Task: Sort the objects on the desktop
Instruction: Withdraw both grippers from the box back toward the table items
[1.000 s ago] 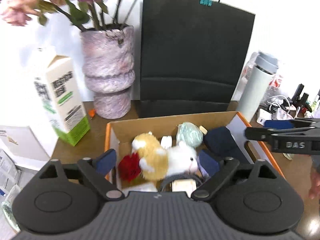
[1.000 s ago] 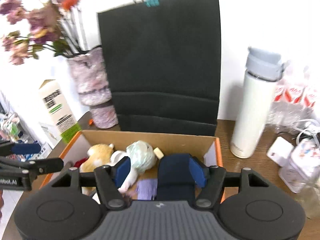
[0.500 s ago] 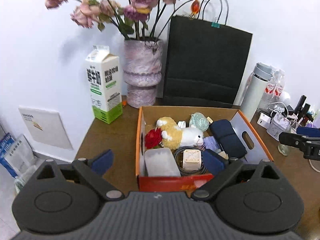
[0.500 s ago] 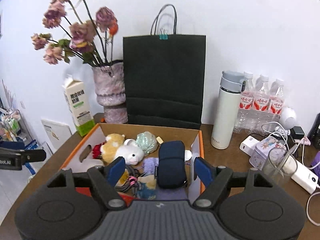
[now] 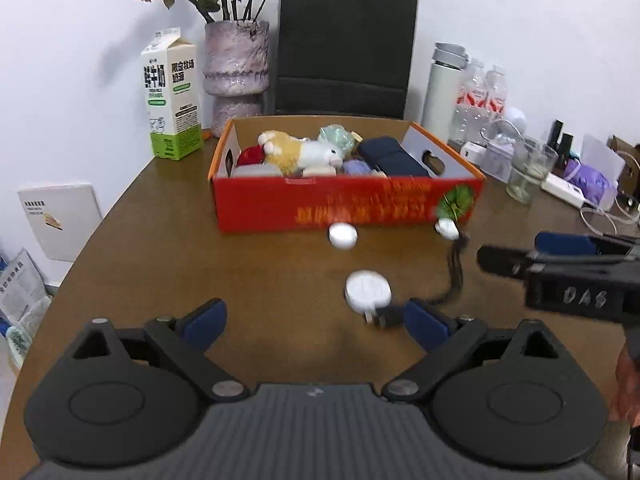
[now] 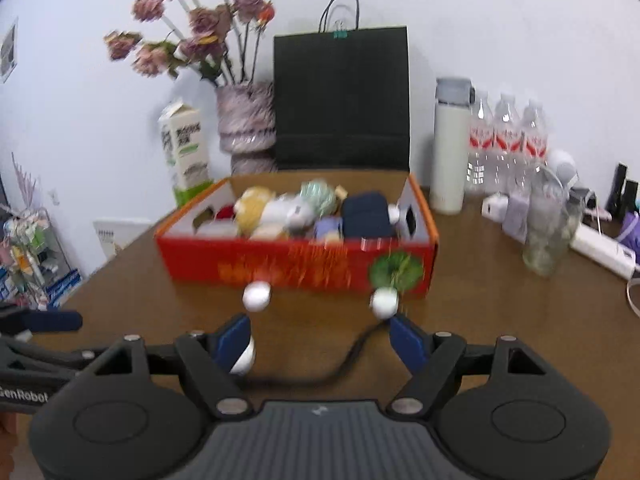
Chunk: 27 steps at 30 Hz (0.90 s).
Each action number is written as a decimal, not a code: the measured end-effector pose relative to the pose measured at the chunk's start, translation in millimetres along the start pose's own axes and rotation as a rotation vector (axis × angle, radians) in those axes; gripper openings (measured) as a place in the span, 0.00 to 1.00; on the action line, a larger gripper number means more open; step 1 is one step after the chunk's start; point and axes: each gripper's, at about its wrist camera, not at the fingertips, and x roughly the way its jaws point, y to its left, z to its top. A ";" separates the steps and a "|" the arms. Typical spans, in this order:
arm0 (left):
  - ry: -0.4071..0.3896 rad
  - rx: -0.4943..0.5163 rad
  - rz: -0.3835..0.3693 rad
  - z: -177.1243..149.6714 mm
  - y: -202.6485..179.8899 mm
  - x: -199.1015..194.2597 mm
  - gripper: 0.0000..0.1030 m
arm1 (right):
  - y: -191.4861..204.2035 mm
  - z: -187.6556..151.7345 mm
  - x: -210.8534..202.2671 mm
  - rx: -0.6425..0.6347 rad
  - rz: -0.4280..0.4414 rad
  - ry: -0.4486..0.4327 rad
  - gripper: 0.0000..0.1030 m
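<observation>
My left gripper (image 5: 314, 322) is spread wide over bare bench (image 5: 160, 248), nothing btwn the pads. Its right pad sits just beside a black plug (image 5: 386, 316) w/ a dark cable (image 5: 456, 268) running off toward the box. A white round puck (image 5: 368, 290) lies just ahead of the plug, touching or nearly so, can't tell which.

My right gripper (image 6: 320, 340) is also spread; its jaws have just been opening, nothing pinched. The cable (image 6: 344, 364) curves across the gap btwn its fingers. The puck (image 6: 244, 358) peeks out beside the left pad.

Further out: two small white round bits (image 5: 343, 236) and (image 5: 448, 229) lie on the bench at the front of the red cardboard box (image 5: 348, 210). Inside the box: plush toy (image 5: 300, 152), navy pouch (image 5: 390, 158), red rose (image 5: 250, 156), other bits.

Behind the box: milk carton (image 5: 172, 92), vase w/ flowers (image 5: 236, 64), black paper bag (image 5: 346, 48), white flask (image 5: 444, 88). To the right, a glass (image 5: 528, 172) and water bottles (image 6: 508, 144).
</observation>
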 end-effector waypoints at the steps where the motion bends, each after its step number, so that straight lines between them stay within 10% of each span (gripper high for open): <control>1: -0.020 0.006 0.002 -10.8 -3.1 -8.4 0.95 | 2.4 -13.5 -6.0 -0.004 -0.004 0.004 0.74; 14: -0.047 -0.009 -0.010 -107.9 -27.3 -75.5 0.95 | 14.6 -120.5 -86.4 0.027 0.037 -0.001 0.71; 27: -0.031 -0.006 -0.057 -85.3 -26.6 -34.4 0.89 | -2.3 -116.9 -82.4 0.050 -0.021 -0.012 0.70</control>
